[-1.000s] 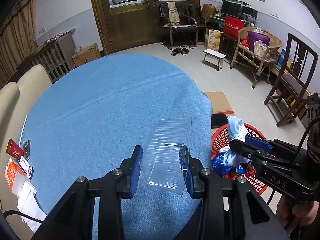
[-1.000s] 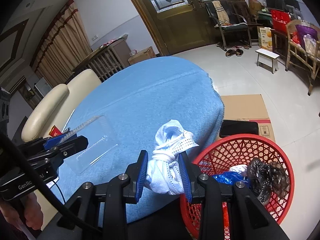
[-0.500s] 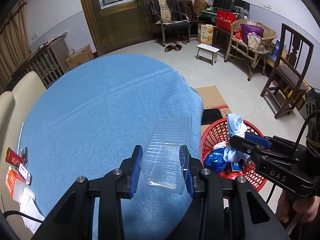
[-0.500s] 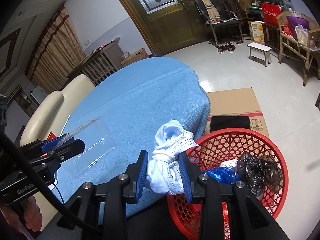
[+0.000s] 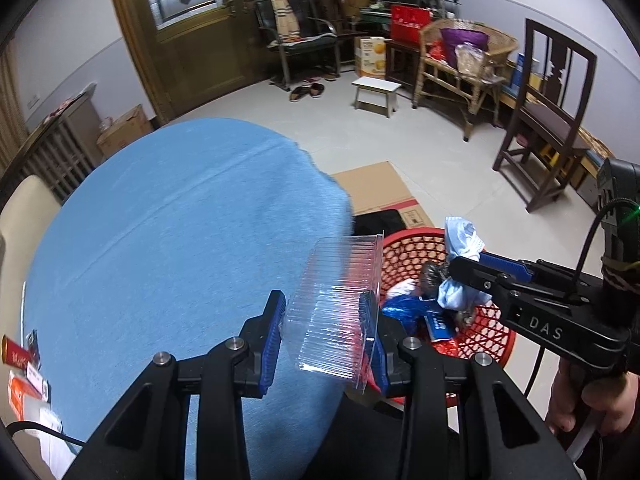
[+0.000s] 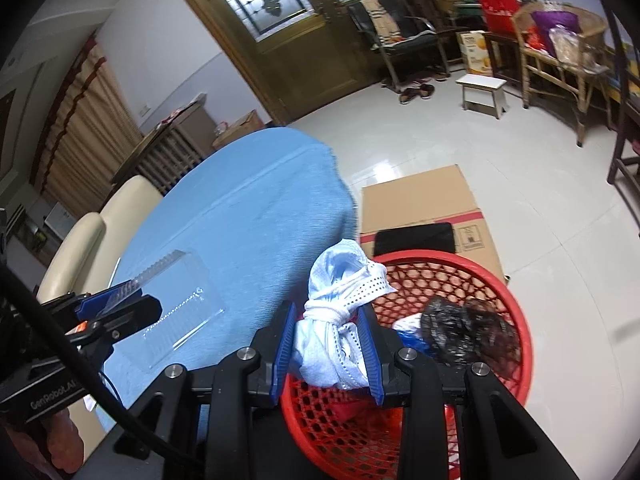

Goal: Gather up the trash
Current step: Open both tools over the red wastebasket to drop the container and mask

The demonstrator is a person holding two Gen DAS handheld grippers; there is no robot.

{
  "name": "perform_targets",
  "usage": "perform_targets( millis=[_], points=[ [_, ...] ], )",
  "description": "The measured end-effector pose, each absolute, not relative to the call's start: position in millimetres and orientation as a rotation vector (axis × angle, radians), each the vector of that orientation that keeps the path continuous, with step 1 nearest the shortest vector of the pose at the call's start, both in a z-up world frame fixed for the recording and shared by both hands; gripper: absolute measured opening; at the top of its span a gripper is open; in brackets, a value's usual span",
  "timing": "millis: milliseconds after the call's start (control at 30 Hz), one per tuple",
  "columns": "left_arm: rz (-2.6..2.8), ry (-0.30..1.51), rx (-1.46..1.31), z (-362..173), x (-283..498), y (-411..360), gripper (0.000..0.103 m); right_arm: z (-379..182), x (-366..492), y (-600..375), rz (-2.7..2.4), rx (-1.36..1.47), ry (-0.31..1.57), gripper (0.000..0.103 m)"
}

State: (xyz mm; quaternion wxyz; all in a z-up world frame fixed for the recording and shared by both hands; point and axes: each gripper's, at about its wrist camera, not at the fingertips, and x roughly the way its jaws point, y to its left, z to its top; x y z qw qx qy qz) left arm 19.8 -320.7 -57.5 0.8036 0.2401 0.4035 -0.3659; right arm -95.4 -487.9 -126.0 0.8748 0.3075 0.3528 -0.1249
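Beside the red basket [image 6: 516, 316], at the edge of the blue tablecloth [image 5: 168, 240], both grippers carry trash; the left gripper [image 5: 324, 332] holds a clear plastic tray [image 5: 340, 308], ribbed along its walls, see-through, with a flat rim flange; the right gripper [image 6: 326, 354] holds a bundle of white face masks [image 6: 340, 316], knotted with its own ear loops, perforated edge strips showing.

Relative to the basket: the tray sits over the near rim on the tablecloth side, partly above the cloth; the bundle hangs above the basket's near rim, just inside it; a black crumpled bag [image 6: 464, 328] and a blue wrapper [image 5: 404, 312] lie in the basket; flattened cardboard [image 6: 420, 204] lies on the floor beyond it.

Hidden or unclear: the basket's near wall is cut off by the gripper bodies; the basket floor under the bundle is not readable; small red and white packets [image 5: 24, 372] at the tablecloth's far left edge are cropped.

Jaws: the left pair stands narrowly apart, both blue pads pressed on the tray's side walls, most of the tray projecting forward; the right pair is drawn close, pinching the bundle's lower half, the knot and upper folds standing above the pads.
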Motion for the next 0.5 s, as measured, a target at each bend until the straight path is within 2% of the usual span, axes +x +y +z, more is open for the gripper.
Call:
perform_targets(
  millis=[500],
  points=[
    [-0.916,0.94,0.516,-81,7,-356,0.04,-153,-114,-521,-0.328,0.73,0.761,0.035]
  ],
)
